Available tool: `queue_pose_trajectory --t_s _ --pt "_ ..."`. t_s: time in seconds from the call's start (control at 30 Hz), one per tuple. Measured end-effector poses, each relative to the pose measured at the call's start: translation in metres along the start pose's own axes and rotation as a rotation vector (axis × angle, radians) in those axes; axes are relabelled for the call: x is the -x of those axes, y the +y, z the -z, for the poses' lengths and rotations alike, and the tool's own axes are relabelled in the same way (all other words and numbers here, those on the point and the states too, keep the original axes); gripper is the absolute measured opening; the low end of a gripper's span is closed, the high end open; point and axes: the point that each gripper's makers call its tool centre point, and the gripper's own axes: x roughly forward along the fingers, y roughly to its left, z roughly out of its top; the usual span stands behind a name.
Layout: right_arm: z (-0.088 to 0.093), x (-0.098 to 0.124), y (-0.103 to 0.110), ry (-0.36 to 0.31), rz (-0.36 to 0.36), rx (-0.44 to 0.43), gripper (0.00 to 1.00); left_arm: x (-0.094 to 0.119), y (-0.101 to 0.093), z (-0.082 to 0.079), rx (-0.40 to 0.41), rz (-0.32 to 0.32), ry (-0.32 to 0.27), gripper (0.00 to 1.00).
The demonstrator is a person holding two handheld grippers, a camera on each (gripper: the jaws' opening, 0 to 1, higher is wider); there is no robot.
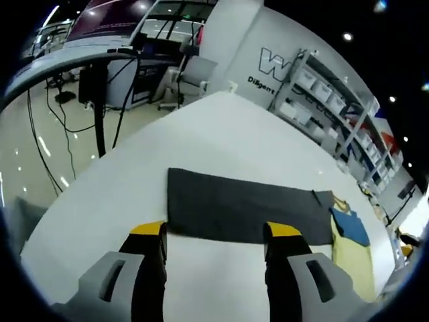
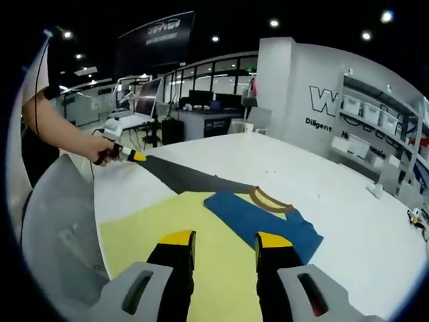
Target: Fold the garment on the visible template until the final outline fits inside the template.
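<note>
Hovering with its yellow-tipped jaws spread apart and nothing between them, the right gripper [image 2: 225, 243] looks straight down the length of the pale yellow cloth garment [image 2: 167, 241], which lies flat on the white table [image 2: 348, 201] directly beneath and ahead of the jaws. Just beyond the tips, angled off to the right, sit the garment's blue panel and brown-trimmed neckline [image 2: 271, 200], so its long axis runs away from this gripper toward the collar. Past the collar, further ahead and to the left, stretches the dark grey rectangular template [image 2: 184, 178].

The left gripper [image 1: 216, 235], jaws likewise apart and empty, hangs over bare table at the template's [image 1: 248, 208] near long edge; from here the garment [image 1: 348, 248] lies off to the right, past the template's end. In the right gripper view a hand [image 2: 100, 149] holds that gripper at the template's far end.

The right gripper is judged the nearer to the garment.
</note>
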Motion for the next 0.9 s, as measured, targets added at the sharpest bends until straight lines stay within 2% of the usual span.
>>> queue_pose_trajectory --t_s 0.1,0.17,0.27,0.37,0.43,0.47,0.57,0.7,0.77,0.8,0.87,0.9 --pt "0.002 0.004 -0.002 0.0 0.014 -0.009 0.3 0.004 0.002 0.002 0.022 -0.04 -0.003 0.38" --pt "0.003 0.006 -0.003 -0.003 0.019 -0.015 0.3 0.006 0.001 0.003 0.042 -0.042 0.002 0.3" --pt "0.004 0.009 -0.002 -0.001 0.021 -0.013 0.3 0.009 0.002 0.001 0.027 -0.068 0.005 0.22" --pt "0.005 0.013 -0.003 -0.003 0.023 -0.01 0.3 0.009 0.007 0.0 0.051 -0.089 0.004 0.13" --pt "0.005 0.016 -0.006 -0.002 0.028 -0.01 0.29 0.009 0.011 -0.001 0.063 -0.106 0.005 0.02" --pt "0.005 0.017 -0.007 -0.002 0.029 -0.013 0.29 0.009 0.013 -0.001 0.056 -0.113 0.011 0.01" --pt "0.006 0.02 -0.009 0.0 0.031 -0.015 0.29 0.013 0.007 -0.008 0.047 -0.095 -0.014 0.01" --pt "0.005 0.02 -0.011 -0.013 0.031 -0.028 0.29 0.017 -0.012 -0.028 0.024 -0.035 -0.084 0.01" --pt "0.005 0.02 -0.011 -0.021 0.029 -0.034 0.29 0.02 -0.026 -0.044 0.024 0.009 -0.139 0.0" --pt "0.005 0.019 -0.011 -0.019 0.029 -0.033 0.29 0.02 -0.04 -0.054 0.015 0.056 -0.171 0.0" --pt "0.004 0.018 -0.01 -0.028 0.027 -0.04 0.29 0.02 -0.055 -0.062 -0.008 0.097 -0.18 0.0" --pt "0.005 0.018 -0.01 -0.029 0.026 -0.04 0.29 0.022 -0.069 -0.069 -0.008 0.138 -0.2 0.0"
